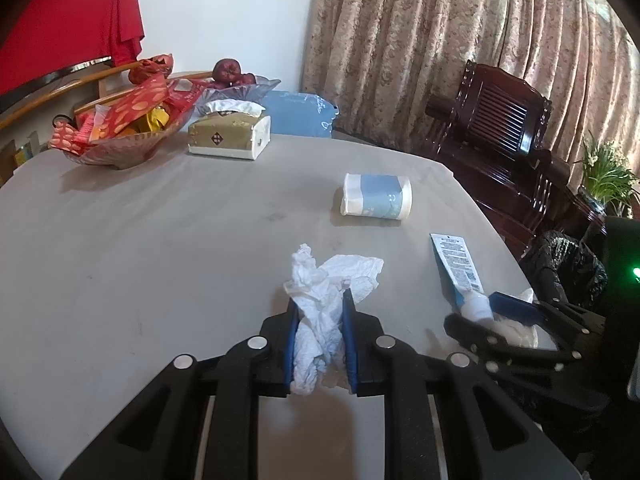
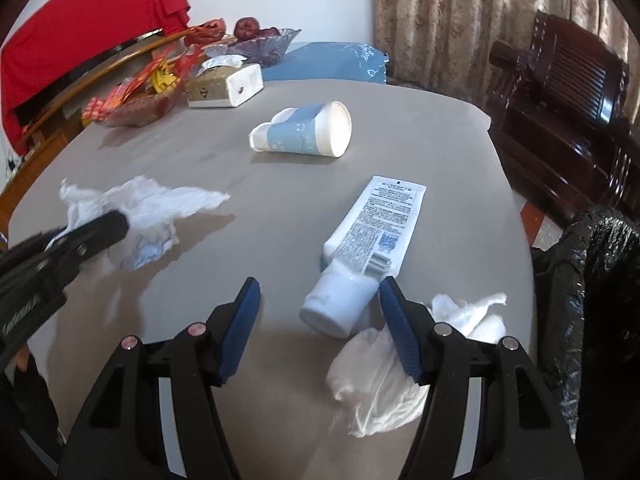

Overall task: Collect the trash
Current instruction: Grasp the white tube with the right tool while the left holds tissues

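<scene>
Left gripper [image 1: 320, 312] is clamped on a crumpled tissue [image 1: 320, 308], blue pads pinching it from both sides, its lower end hidden between the jaws and the loose top flaring out above the grey worktop [image 1: 140, 248]. Over on the right, the right gripper [image 2: 320, 292] stands fairly wide, holding nothing, and the cap end of a white tube [image 2: 360, 256] lies between its fingers, close to the right-hand pad; whether it touches there is hard to say. A second tissue [image 2: 376, 384] sits partly under that right finger, half covered. Further back, a paper cup [image 2: 308, 132] lies on its side. Off the worktop's right edge, a black bin bag [image 2: 592, 280] is cut off by the frame. At the far end: a tissue box [image 1: 230, 136] and a snack bowl [image 1: 120, 152].
</scene>
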Tool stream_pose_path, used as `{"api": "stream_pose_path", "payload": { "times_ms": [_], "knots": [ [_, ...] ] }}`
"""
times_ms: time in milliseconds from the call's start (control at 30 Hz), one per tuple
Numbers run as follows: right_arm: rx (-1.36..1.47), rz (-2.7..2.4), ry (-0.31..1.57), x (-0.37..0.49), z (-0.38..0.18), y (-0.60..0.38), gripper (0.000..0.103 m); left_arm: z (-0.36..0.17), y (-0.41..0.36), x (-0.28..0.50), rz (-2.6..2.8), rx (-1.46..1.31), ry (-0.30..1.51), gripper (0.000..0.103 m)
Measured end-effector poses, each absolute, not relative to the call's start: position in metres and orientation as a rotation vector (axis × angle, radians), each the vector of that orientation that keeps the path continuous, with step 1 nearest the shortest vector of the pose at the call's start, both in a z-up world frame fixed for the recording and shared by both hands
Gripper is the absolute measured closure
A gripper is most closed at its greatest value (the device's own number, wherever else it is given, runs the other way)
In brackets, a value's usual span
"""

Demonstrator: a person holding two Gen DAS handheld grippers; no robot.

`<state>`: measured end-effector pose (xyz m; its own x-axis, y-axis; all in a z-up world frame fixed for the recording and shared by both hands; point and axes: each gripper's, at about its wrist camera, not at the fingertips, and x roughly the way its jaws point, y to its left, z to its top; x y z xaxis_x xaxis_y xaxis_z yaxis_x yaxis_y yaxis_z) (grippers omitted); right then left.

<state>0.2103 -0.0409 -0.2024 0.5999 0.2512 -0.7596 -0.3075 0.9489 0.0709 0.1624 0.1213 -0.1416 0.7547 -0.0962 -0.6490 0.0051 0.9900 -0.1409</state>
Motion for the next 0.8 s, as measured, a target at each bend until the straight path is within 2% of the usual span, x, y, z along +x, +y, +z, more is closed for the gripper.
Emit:
{"api": "stream_pose_path", "payload": {
  "times_ms": [267, 367, 600, 667, 700, 800],
  "knots": [
    [-0.085, 0.281, 0.886, 0.230, -0.208, -0.036, 0.044, -0.143, 0.125, 0.167, -0.039, -0.151, 0.716, 0.084],
    [-0.089, 0.310, 0.901, 0.236, -0.210, -0.035, 0.063, -0.142, 0.124, 0.166, -0.041, -0.150, 0.715, 0.084],
    [-0.089, 0.397, 0.888, 0.229, -0.206, -0.038, 0.064, -0.144, 0.128, 0.166, -0.034, -0.149, 0.719, 0.084],
    [-0.086, 0.389, 0.893, 0.229, -0.206, -0.039, 0.060, -0.146, 0.129, 0.167, -0.029, -0.153, 0.727, 0.084],
    [-0.071, 0.388, 0.903, 0.231, -0.206, -0.040, 0.051, -0.147, 0.129, 0.167, -0.027, -0.156, 0.731, 0.084],
    [-0.009, 0.400, 0.912, 0.234, -0.204, -0.043, 0.040, -0.148, 0.129, 0.168, -0.028, -0.153, 0.736, 0.084]
  ]
}}
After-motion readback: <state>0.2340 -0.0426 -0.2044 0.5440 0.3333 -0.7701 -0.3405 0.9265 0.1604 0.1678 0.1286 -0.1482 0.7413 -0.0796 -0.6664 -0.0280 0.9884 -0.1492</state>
